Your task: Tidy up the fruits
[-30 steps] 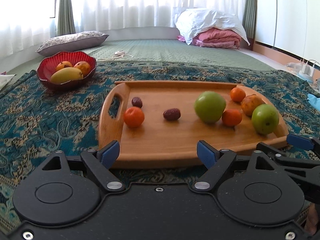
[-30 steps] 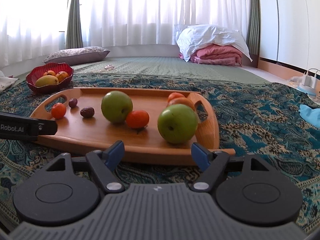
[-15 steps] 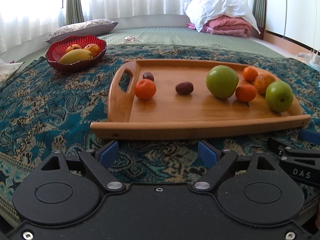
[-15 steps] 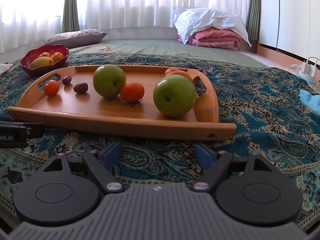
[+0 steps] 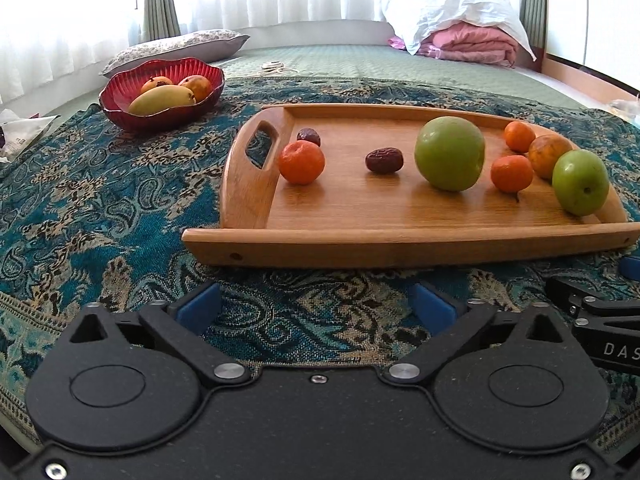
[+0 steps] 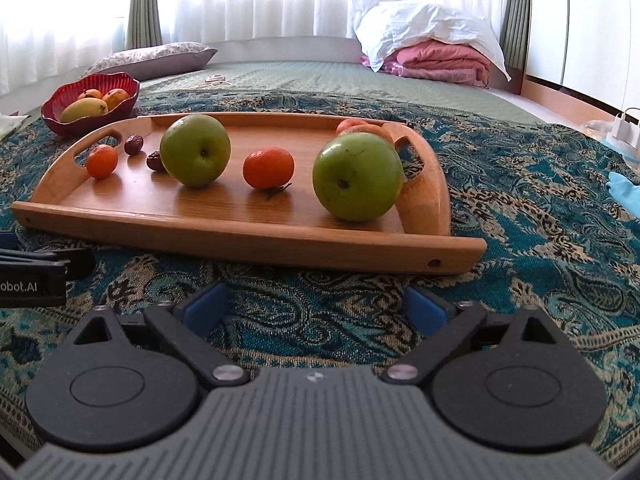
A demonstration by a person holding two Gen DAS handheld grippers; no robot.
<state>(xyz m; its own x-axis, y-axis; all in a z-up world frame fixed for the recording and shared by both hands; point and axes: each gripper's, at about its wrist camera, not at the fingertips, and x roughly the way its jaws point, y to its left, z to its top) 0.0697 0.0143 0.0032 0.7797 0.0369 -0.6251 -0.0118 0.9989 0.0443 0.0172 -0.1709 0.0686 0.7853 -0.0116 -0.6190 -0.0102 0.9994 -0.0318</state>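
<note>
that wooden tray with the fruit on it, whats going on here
A person holds a two-finger gripper in each hand, sorting fruit. The wooden tray sits on a patterned cloth with green apples, small oranges and dark dates on it; a red bowl beyond its left end already holds a few fruits. The left gripper and the right gripper hover over the cloth just short of the tray, jaws opening, nothing between them. No fruit is being held.
</note>
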